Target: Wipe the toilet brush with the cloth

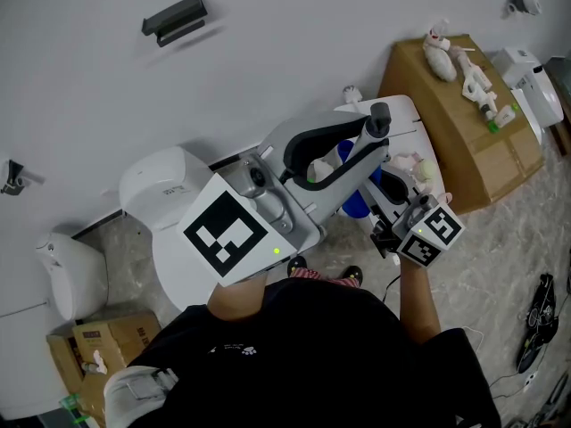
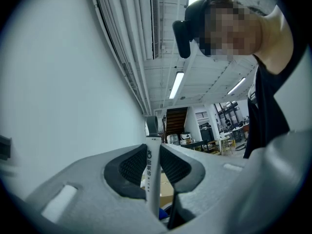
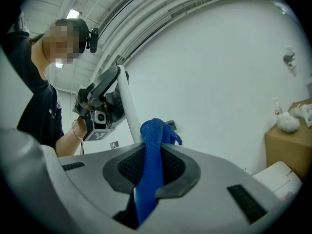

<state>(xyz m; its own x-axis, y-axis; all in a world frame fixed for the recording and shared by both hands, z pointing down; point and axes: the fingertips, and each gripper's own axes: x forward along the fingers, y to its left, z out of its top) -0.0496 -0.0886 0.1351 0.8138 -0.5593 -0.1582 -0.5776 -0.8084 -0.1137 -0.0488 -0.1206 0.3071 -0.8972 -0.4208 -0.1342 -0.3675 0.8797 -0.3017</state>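
toilet brush (image 2: 152,177) 1 | cloth (image 3: 150,167) 1 | grippers (image 2: 153,149) (image 3: 153,146) 2 | cardboard boxes (image 1: 451,154) (image 1: 111,333) 2

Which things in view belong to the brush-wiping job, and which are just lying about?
In the job:
toilet brush, clamped in the left tongs
blue cloth, clamped in the right tongs

Lying about:
toilet
large cardboard box
small carton on the floor
dark wall fitting

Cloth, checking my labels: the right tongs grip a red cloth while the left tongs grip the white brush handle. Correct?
Not quite: the cloth is blue, not red, as the right gripper view shows. The right tongs do grip it, and the left tongs grip the white brush handle.
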